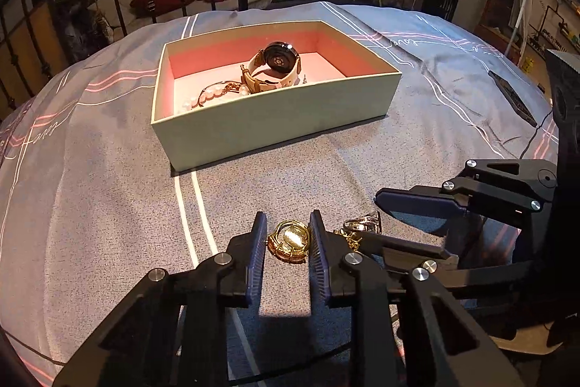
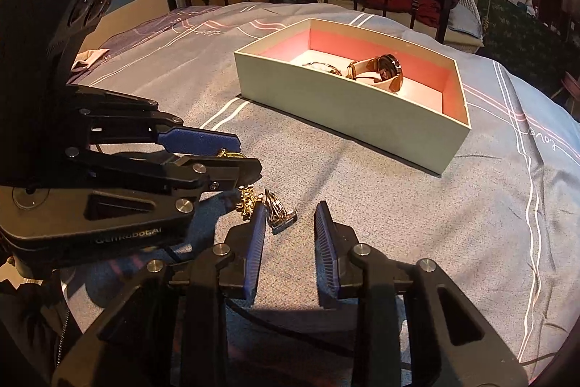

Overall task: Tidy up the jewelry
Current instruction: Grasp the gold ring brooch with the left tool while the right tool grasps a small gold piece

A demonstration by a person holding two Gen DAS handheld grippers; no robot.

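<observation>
The bed (image 1: 108, 205) with its grey striped cover carries everything here. In its middle stands the open box (image 1: 275, 122), pale green outside and pink inside. Already inside the box lie a watch (image 1: 279, 60) with a light strap and a pearl bracelet (image 1: 203, 97), so I judge that part of the sorting is done.

Two pieces are still outside, on the cover in front of the box. The left gripper (image 1: 288, 238) has its fingers narrowed around a gold pendant (image 1: 290, 240); the pads seem to touch its edges, so it looks pinched, but it still rests on the cover. Its gold chain (image 2: 248, 200) runs toward the right gripper (image 2: 290, 223). There the fingers stand apart: a silver ring (image 2: 279, 211) lies against the left finger, while the other finger is clear of it, so nothing is held yet.

Both pieces must still go into the box.
</observation>
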